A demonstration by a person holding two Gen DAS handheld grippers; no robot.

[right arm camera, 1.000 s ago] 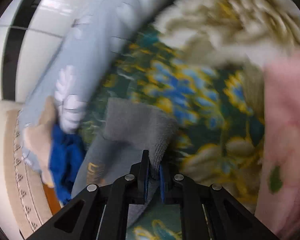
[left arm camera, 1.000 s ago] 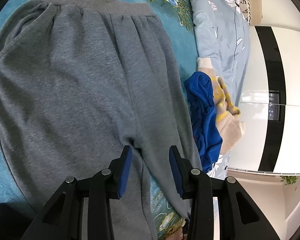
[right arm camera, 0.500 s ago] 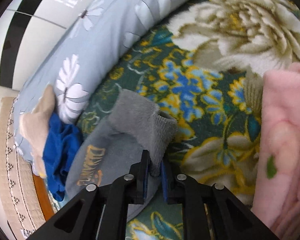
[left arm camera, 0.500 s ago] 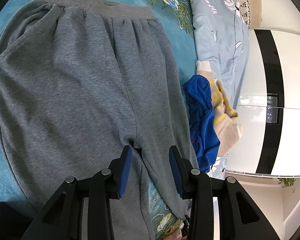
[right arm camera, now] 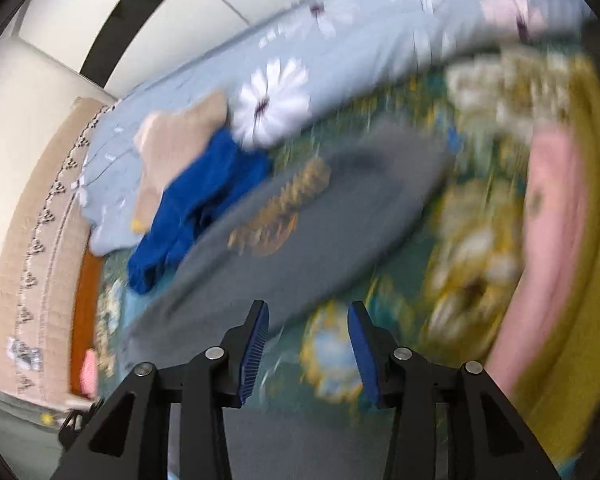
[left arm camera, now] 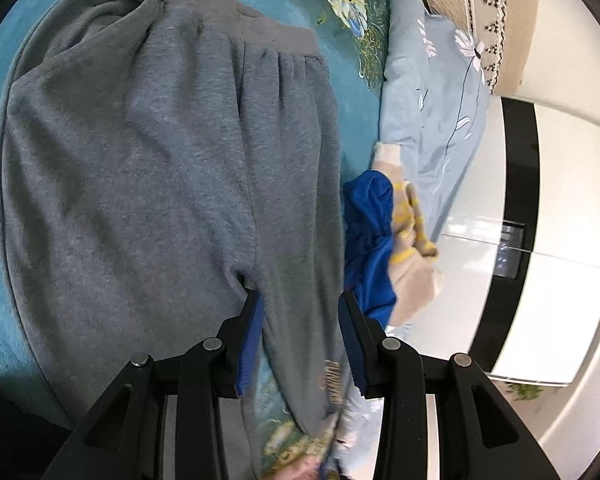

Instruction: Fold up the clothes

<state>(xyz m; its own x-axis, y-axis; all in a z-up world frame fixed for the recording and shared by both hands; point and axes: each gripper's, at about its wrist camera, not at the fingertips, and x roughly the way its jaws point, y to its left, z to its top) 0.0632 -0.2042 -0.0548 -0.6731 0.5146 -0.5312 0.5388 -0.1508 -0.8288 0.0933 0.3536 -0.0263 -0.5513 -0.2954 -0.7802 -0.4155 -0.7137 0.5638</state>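
Grey sweatpants [left arm camera: 140,184] lie spread flat on the teal floral bedspread [left arm camera: 352,8], waistband at the top of the left wrist view. My left gripper [left arm camera: 300,320] is open and hovers over one leg, just below the crotch. In the blurred right wrist view the pant leg [right arm camera: 308,232] with a yellow print lies flat on the bed. My right gripper [right arm camera: 308,336] is open and empty, just off the leg's edge.
A crumpled blue garment [left arm camera: 370,240] and a beige and yellow garment [left arm camera: 410,264] lie beside the pants, against a light blue floral quilt [left arm camera: 432,112]. A folded pink cloth [right arm camera: 556,240] lies at the right in the right wrist view.
My right gripper has let go of the pant cuff and opened; the leg now lies flat. The right camera has swung, the view is blurred. My left gripper has shifted slightly over the leg.
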